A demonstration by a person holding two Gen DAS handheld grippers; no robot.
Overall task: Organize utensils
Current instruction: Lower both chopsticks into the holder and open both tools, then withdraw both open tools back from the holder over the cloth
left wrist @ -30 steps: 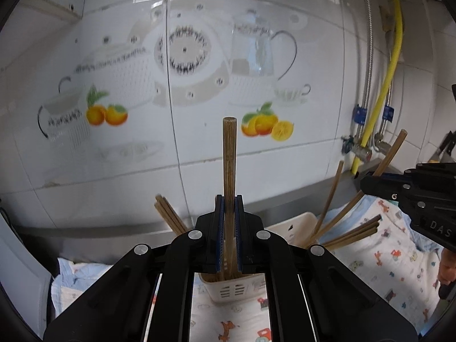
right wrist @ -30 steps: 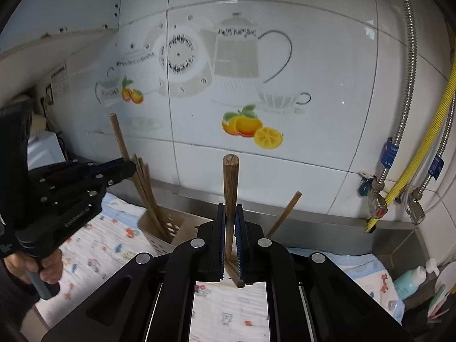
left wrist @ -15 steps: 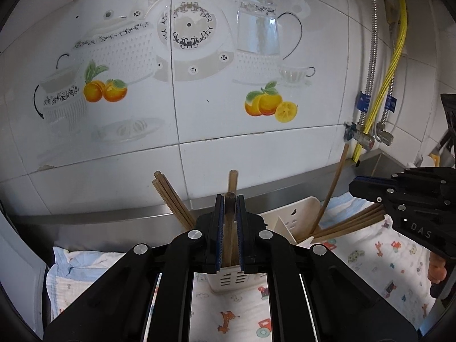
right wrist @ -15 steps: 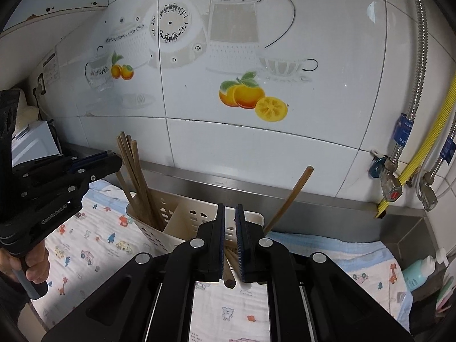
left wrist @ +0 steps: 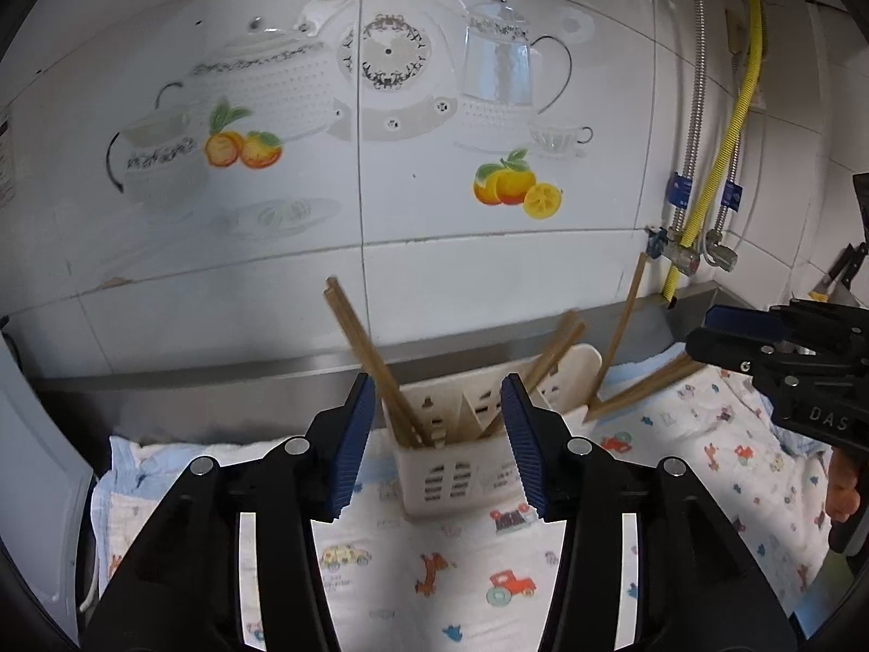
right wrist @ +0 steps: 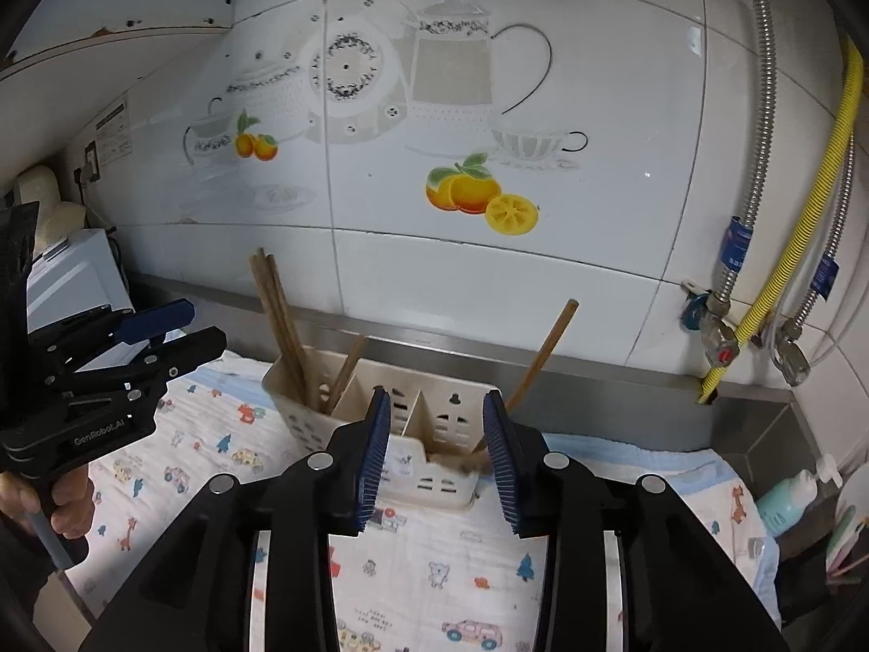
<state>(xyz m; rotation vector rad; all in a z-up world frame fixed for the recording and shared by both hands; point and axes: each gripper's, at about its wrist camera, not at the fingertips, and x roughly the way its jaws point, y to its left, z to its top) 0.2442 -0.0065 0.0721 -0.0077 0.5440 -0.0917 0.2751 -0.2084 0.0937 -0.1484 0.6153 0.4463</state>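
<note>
Your left gripper (left wrist: 437, 437) has just been opening and now stands released, nothing between its blue ribbed pads, with the cream slotted plastic utensil caddy (left wrist: 489, 467) directly ahead of it and just below; brown wooden chopsticks (left wrist: 375, 364) lean up and leftward from its near-left compartment. Your right gripper (right wrist: 437, 448) has also just been opening and holds nothing, the caddy's right compartment straight ahead between its jaws. A single chopstick (right wrist: 535, 364) there tilts up to the right, just beside your right pad, so your right hand looks nearer to it.
</note>
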